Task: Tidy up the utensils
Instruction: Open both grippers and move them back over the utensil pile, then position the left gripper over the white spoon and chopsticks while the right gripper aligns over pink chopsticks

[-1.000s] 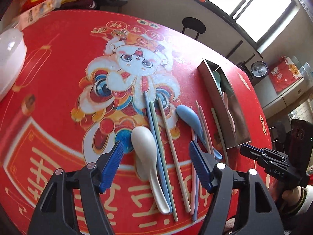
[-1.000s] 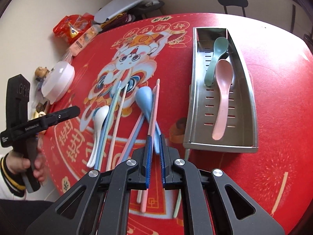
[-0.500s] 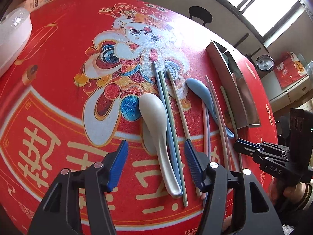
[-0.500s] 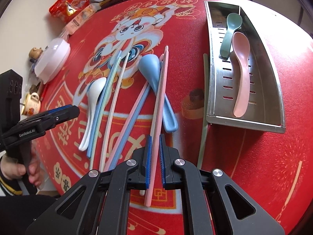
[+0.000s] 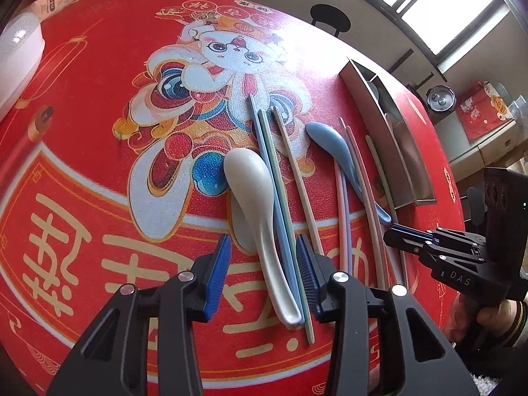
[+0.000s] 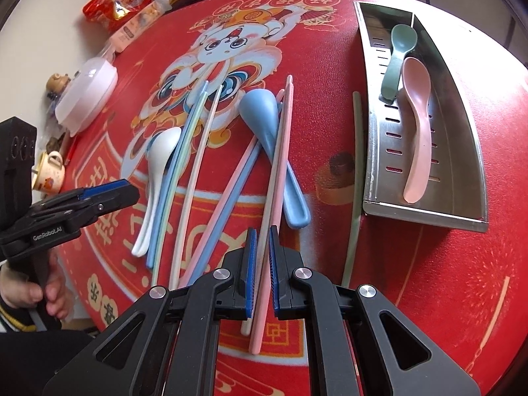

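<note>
Two grippers hang over the red bench (image 6: 429,280). Beside the steel tray (image 6: 468,151), the right gripper (image 6: 260,247) has narrow jaws pinching a pink chopstick (image 6: 280,151). The left gripper (image 5: 260,274) has jaws that have just been closing around the white spoon (image 5: 254,204).

black tongs (image 5: 262,274) with ribbed blue pads (image 5: 216,277), silver screws, striped cuff (image 6: 8,316).
</note>
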A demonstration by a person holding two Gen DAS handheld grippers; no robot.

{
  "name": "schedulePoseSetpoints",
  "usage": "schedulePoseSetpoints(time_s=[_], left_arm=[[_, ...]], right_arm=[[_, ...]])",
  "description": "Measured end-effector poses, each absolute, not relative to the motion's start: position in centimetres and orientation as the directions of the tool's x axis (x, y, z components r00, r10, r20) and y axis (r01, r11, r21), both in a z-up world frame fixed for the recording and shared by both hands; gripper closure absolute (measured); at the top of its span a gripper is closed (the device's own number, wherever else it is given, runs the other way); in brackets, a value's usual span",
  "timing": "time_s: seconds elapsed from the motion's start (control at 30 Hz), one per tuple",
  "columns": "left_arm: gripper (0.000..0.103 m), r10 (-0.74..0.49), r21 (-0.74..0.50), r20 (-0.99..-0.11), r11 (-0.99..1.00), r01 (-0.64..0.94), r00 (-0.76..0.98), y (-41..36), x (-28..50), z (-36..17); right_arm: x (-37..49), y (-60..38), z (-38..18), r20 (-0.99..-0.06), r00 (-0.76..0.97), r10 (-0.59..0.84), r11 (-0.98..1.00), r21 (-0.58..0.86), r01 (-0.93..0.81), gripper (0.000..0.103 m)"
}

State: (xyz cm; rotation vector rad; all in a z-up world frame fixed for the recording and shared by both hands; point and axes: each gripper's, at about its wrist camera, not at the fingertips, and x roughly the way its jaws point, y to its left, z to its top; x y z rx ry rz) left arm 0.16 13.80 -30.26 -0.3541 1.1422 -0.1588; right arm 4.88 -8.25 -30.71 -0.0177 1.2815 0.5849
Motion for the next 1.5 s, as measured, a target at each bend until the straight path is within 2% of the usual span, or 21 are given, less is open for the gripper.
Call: schedulePoseSetpoints(time_s=[0.87,1.0,1.17,1.5], left_arm=[[0.074,-0.302,-0.337,-0.862,0.941,-0.016,0.407,13.2,0.5,-29.9],[0.086,-0.345,-0.361,-0.844,0.932,0.040,0.410,12.2,0.4,-28.8],[0.087,-0.364,-0.362,-0.855,0.929,0.078,0.369,10.3,1.3,-29.7],[0.087,-0.304,-0.328,-0.883,0.944,-0.008,0.357,11.3,2.4,-31.6]], right_arm=[[5.7,-6.5,-30.2,-0.902,0.148,0.405,0.844,0.307,-0.439,0.095],[5.9,-7.6,-30.3,-0.900,0.155,0.407,0.860,0.320,-0.398,0.095],[5.9,-7.6,-30.6,-0.901,0.147,0.409,0.859,0.325,-0.397,0.095],[5.9,-7.8,-30.5,-0.900,0.155,0.408,0.861,0.323,-0.393,0.095]])
